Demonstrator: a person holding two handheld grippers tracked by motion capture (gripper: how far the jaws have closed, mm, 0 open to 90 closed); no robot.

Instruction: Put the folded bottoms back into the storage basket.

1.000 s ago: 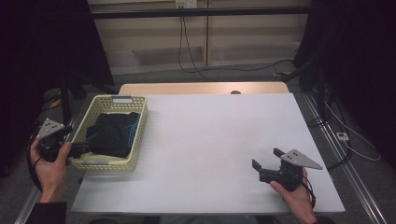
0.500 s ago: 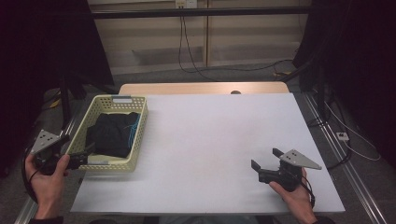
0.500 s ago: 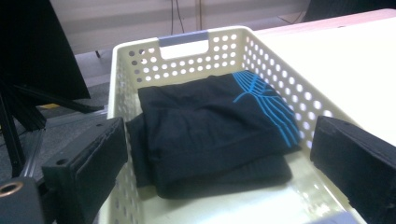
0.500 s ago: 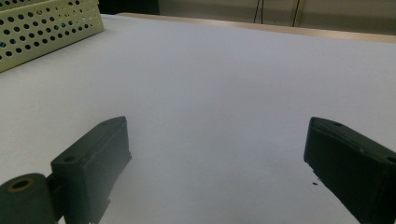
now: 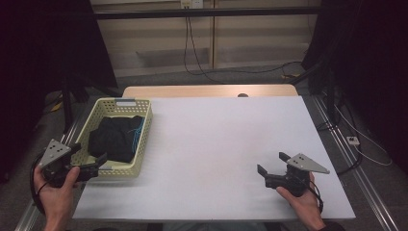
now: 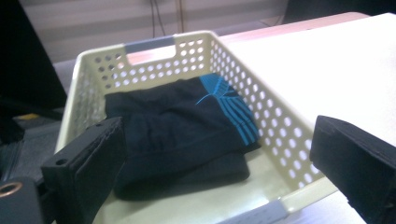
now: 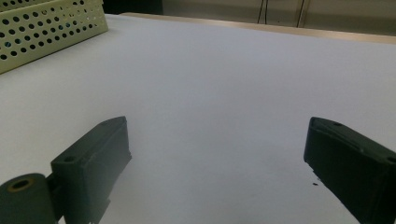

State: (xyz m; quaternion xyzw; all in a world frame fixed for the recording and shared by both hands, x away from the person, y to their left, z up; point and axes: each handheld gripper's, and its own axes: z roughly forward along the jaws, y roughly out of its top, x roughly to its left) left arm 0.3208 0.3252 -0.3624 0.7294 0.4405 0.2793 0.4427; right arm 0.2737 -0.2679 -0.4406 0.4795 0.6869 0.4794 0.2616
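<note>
White table (image 5: 216,144) bears a yellow basket (image 5: 143,127); left gripper (image 5: 96,162) and right gripper (image 5: 272,166) gape wide, empty.

A: Which materials appear at the basket (image 5: 143,126)?
B: Pale yellow moulded plastic, perforated walls, faint sheen; grey plastic grips at the rim. Inside it lies a folded garment (image 6: 182,126), black matt knitted cloth with ribbed bright-blue stripes.

A: And the surface (image 5: 226,144) beside the basket?
B: White, smooth, matt, like laminate; beyond the basket, a strip along its far edge looks like bare light wood.

A: The tools?
B: The left gripper (image 5: 91,165), at the basket's near end, has black matt plastic jaws, slightly grainy, and a grey, dull plate, seemingly metal. The right gripper (image 5: 270,168), well apart from the basket, matches it.
</note>
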